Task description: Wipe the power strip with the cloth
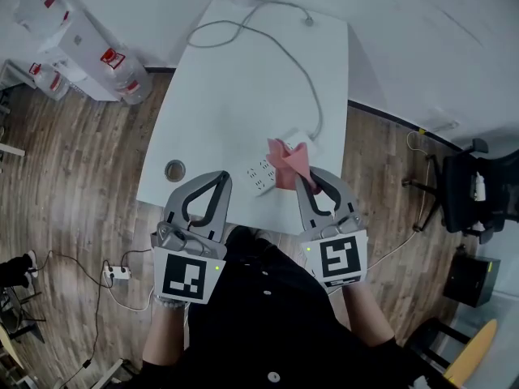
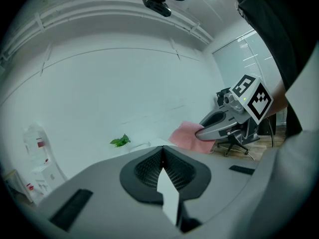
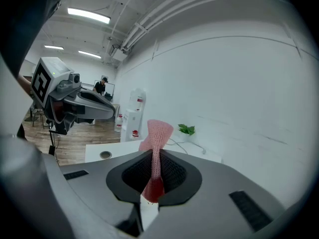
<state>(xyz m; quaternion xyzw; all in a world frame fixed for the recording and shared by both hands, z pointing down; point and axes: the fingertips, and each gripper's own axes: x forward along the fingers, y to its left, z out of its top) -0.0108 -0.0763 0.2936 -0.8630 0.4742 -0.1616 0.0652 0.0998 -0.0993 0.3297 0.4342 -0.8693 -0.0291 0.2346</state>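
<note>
Right gripper (image 1: 302, 178) pinching the pink cloth (image 1: 288, 164) over the power strip (image 1: 259, 175) on the white table (image 1: 243, 79), left gripper (image 1: 221, 177) closed tight, holding nothing.

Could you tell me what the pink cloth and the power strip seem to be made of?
The cloth looks like matte knitted textile: fine mesh texture shows, and it bunches. The power strip is probably smooth white plastic, though too small to confirm.
</note>
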